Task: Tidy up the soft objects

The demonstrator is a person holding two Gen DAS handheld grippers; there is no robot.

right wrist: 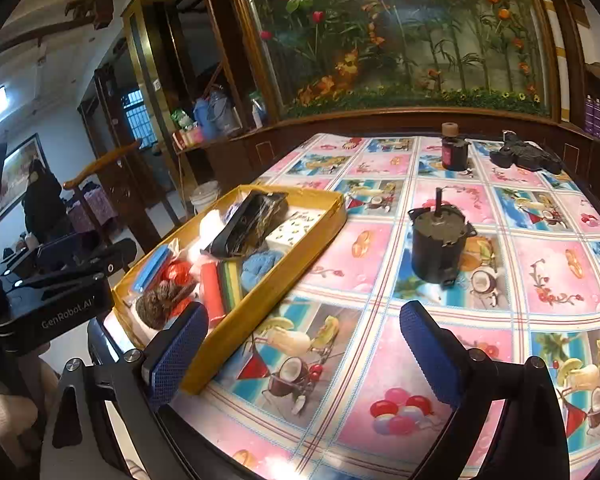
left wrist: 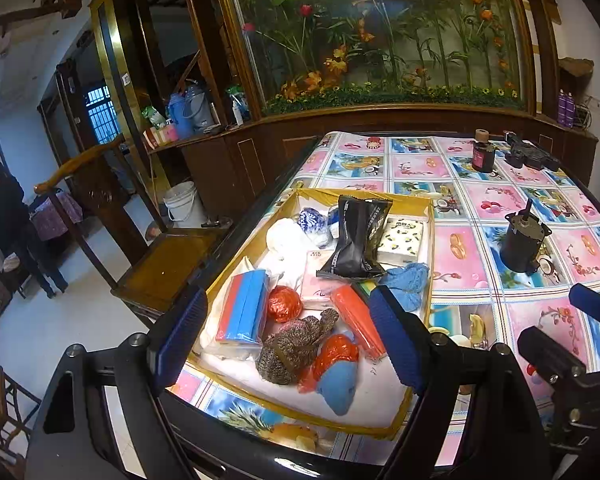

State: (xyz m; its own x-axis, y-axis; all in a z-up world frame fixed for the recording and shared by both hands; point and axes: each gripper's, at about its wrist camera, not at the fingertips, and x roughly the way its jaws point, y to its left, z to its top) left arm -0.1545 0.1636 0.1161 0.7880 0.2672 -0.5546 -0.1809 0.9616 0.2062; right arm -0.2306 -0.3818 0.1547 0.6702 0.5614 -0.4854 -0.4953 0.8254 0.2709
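One yellow tray [left wrist: 430, 240], two orange foil balls [left wrist: 284, 303].

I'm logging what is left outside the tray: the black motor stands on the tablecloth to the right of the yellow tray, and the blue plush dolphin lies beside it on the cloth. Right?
Not quite. The blue plush dolphin lies inside the yellow tray, at its near end, as the left wrist view shows. The black motor does stand on the tablecloth to the tray's right.

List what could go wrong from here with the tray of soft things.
1. The yellow tray sits at the table's near left corner; a push from the open left gripper might slide it off.
2. Items are heaped: the black wrapper leans on others, so lifting one may spill neighbours.
3. The open right gripper could knock the black motor standing nearby.
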